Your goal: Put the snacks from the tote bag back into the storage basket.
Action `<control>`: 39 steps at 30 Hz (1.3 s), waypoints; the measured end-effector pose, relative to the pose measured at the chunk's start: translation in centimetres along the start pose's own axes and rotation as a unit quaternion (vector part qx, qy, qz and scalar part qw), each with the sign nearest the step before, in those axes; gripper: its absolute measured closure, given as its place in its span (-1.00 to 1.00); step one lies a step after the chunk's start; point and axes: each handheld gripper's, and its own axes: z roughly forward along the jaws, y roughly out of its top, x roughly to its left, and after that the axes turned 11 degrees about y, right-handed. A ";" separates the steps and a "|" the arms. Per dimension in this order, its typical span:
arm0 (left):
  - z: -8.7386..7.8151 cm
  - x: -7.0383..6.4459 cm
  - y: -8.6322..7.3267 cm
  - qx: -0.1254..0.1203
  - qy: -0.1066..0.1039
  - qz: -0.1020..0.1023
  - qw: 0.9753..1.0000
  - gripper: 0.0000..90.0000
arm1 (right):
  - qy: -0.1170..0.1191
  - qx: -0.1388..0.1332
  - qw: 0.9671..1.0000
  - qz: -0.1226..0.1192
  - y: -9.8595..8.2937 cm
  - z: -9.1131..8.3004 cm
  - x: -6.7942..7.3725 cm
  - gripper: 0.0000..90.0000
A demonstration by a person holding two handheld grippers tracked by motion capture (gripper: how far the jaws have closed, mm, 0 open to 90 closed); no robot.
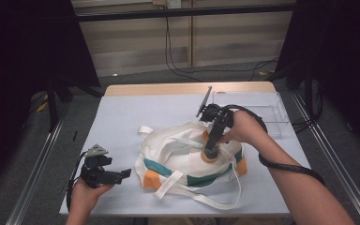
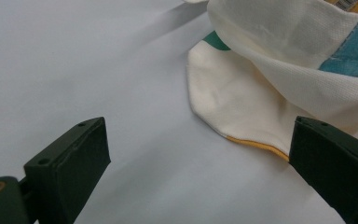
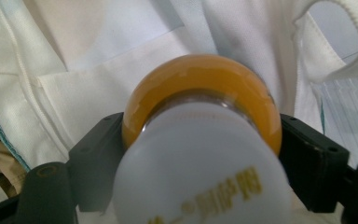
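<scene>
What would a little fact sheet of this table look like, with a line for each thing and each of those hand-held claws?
surface: pale blue-grey table cover
bag: white cloth tote bag with teal and orange panels, lying crumpled mid-table, straps loose
bottle: orange bottle with white label, above the bag
right gripper: jaws closed on the bottle, pointing down at the bag
left gripper: jaws apart, empty, beside the bag's left edge
tray: clear plastic tray, far right of the table
</scene>
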 end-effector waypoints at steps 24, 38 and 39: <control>-0.1 0.2 0.0 -0.005 0.006 -0.004 1.000 -0.89 | 0.008 0.031 0.999 -0.001 0.6 0.0 0.3 -0.33; -0.1 0.1 0.0 -0.004 0.005 0.001 1.000 -0.89 | 0.015 0.024 0.999 0.019 0.4 -2.3 0.4 -0.33; -0.1 0.1 0.0 -0.004 0.004 0.001 1.000 -0.89 | 0.015 0.022 0.999 0.020 0.4 -2.4 0.4 -0.33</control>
